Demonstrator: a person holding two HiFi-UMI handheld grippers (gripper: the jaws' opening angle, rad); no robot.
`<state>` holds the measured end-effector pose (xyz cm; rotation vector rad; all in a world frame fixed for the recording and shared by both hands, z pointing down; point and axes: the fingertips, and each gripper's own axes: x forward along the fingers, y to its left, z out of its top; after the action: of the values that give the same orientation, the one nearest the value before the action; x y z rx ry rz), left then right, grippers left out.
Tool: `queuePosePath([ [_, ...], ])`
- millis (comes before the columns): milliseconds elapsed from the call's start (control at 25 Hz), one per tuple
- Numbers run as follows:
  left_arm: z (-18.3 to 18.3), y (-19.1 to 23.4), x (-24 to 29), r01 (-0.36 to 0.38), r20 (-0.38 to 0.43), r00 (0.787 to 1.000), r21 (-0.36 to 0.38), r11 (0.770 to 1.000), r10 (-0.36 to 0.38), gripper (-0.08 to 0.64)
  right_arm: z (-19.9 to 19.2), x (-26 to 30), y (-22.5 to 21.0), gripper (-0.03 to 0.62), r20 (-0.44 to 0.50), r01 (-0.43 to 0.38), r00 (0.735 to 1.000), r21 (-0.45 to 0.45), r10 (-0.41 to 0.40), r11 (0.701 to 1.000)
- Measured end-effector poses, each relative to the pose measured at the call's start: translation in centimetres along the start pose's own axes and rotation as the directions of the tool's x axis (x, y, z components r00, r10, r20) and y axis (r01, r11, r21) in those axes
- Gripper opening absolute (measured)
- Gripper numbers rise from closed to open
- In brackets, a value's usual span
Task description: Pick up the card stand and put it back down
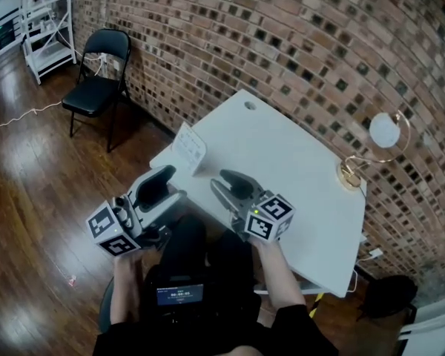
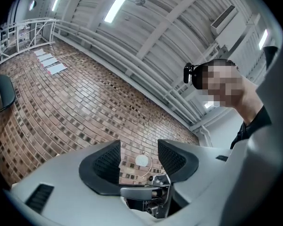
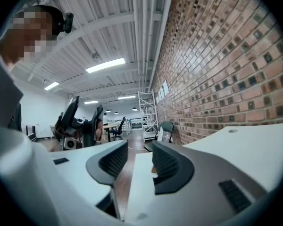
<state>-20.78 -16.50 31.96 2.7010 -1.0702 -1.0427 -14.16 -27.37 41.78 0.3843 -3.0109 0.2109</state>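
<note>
- The card stand [image 1: 188,148] is on the desk [image 1: 297,162], close to the desk's left edge, at about 9 o'clock from the desk's middle in the head view.
- It is a thin, flat, white rectangular card. Its long axis runs from about 11 o'clock to 5 o'clock, roughly along the nearby desk edge.
- The face of the card carries faint print, too small to read. How steeply the card leans cannot be made out.
- Nothing touches the card stand, and both grippers are clear of it.
- The left gripper [image 1: 162,188] is at about 7 o'clock from the stand, off the desk's edge. Its jaws stand apart with ribbed dark pads and nothing between them.
- The right gripper [image 1: 230,188] is at about 4 o'clock from the stand, over the near desk edge. Its jaws are spread wide and hold nothing. Its own view shows only desk edge and floor in the gap.
- The desk top is smooth, matt white with rounded corners and a small round hole [image 1: 250,105] near its far end.
- A lamp [image 1: 384,130] with a white globe in a thin brass ring stands at the desk's 3 o'clock edge.
- A rough, mottled brick wall [image 1: 282,35] runs behind the desk.
- A black folding chair [image 1: 96,80] stands at 10 o'clock from the stand, on a glossy dark wood floor [image 1: 30,176].
</note>
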Motion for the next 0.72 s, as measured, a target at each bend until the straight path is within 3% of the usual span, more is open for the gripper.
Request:
queuePosePath([
  [320,-0.7,0.2,0.9,-0.001,-0.012,1.000,-0.025,1.000,0.001,0.241,-2.1,4.0,-3.6,0.192,-0.090,0.055,0.995,0.061,-0.049,0.997],
  [720,-1.6,0.5,1.4,-0.006,-0.050,0.999,-0.013,1.000,0.005,0.241,-3.1,9.5,-4.8,0.192,-0.169,0.040,0.985,0.088,-0.024,0.995],
])
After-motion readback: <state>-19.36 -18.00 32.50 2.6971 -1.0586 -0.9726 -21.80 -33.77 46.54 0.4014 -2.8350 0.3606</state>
